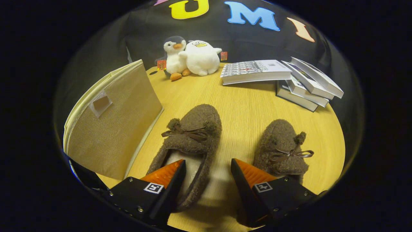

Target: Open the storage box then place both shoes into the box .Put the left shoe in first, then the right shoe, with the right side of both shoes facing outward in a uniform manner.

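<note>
straddling left slipper's (190, 141) side wall, claw (208, 167) open

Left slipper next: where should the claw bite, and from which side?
Grip the left slipper by its right side wall at the heel opening, coming down from above. The open claw already straddles that wall, one finger over the pale lining; the collar looks thin enough to pinch.

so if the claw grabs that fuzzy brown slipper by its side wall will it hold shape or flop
Probably flops somewhat: the slipper looks soft and fleecy, so its side wall should squash between the open claw fingers. It likely weighs little. The fuzzy surface should resist slipping, though the toe may sag when lifted.
</note>
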`<state>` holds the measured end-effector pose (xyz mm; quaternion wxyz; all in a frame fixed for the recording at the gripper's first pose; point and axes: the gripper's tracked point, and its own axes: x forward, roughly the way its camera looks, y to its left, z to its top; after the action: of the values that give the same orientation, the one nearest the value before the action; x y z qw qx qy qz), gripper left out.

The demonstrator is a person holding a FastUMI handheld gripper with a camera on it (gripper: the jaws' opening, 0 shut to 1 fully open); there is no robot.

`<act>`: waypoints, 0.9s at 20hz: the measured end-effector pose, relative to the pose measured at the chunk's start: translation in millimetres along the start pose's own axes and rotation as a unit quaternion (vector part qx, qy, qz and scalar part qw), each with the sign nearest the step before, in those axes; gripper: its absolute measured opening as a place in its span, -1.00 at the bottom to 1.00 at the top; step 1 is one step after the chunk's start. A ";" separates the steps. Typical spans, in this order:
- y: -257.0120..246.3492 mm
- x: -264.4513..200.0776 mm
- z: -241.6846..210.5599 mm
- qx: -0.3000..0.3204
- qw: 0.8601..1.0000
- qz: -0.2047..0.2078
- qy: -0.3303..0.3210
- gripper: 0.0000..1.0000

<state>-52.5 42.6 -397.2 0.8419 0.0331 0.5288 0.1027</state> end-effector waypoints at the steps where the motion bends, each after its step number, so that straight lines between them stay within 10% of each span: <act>1: 4.0 -0.1 1.2 0.009 1.000 0.004 0.004 0.52; 6: 5.7 3.4 1.7 0.060 0.998 -0.010 0.021 -0.83; 18: 28.7 -28.8 30.0 0.190 0.981 0.029 0.026 -1.00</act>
<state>-41.6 66.2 -353.8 0.8031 0.2047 0.5589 0.0257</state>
